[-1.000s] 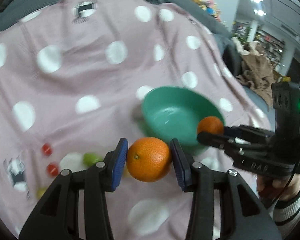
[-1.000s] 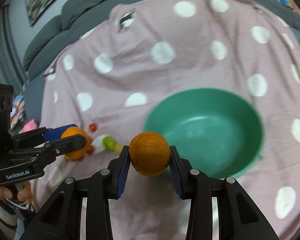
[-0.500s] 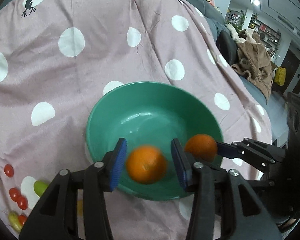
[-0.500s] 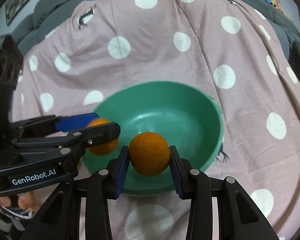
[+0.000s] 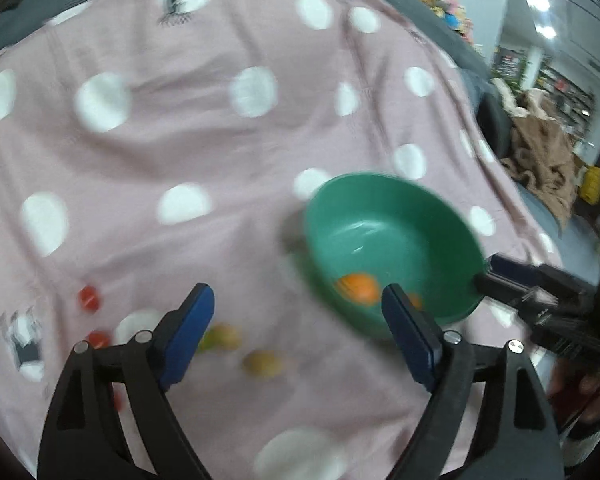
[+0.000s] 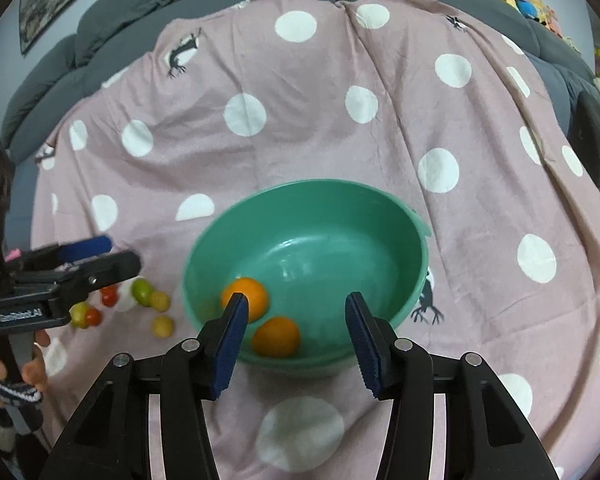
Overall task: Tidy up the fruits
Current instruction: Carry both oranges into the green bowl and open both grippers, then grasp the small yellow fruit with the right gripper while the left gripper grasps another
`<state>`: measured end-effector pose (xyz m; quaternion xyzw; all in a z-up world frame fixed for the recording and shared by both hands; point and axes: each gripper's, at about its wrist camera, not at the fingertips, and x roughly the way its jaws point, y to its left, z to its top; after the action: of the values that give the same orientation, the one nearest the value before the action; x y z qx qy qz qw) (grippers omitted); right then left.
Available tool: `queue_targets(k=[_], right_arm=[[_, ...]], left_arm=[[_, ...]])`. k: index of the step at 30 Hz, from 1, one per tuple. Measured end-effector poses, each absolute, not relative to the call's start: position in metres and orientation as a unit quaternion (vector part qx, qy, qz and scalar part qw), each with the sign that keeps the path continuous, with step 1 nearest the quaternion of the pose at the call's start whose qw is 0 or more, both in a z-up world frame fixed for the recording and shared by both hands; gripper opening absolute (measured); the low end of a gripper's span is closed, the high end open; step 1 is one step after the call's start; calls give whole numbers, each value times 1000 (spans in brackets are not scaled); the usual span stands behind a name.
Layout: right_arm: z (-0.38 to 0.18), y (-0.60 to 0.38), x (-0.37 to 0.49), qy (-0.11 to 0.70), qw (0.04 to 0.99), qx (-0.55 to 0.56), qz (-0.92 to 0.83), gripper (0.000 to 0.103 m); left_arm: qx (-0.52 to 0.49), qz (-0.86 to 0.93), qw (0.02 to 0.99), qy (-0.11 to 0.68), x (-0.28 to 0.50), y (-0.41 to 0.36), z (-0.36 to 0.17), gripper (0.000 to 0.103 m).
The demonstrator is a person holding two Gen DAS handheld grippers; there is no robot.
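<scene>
Both oranges point(image 6: 276, 336) now sit low in the green bowl point(image 6: 400, 216) at frame centre, left gripper point(image 5: 296, 334) and right gripper point(image 6: 294, 346) just opened and empty, while the small fruits point(image 6: 144, 292) at lower left wait on the blanket point(image 6: 340, 60).

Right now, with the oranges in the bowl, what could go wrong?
1. The two oranges sit in the green bowl close to the right gripper, whose jaws have just opened with nothing between them; pulling back carelessly might bump the near rim and tip the bowl.
2. The little fruits lie loose on the wrinkly cloth under the open, empty left gripper. They could roll when grabbed.
</scene>
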<state>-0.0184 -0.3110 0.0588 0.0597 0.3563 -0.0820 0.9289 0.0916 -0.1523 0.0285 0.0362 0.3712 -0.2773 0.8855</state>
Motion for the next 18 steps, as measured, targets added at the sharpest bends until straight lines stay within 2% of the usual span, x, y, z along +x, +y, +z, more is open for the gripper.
queue_targets(k=[9,18], right_arm=[[60,-277,-43,358,931,73,-17,51],[41,-228,-37,396,916,54,44,51]], left_arm=[[2,-191,884,426,61,-55,-5,86],[-32,-179,872,454,33,-24,-23,86]])
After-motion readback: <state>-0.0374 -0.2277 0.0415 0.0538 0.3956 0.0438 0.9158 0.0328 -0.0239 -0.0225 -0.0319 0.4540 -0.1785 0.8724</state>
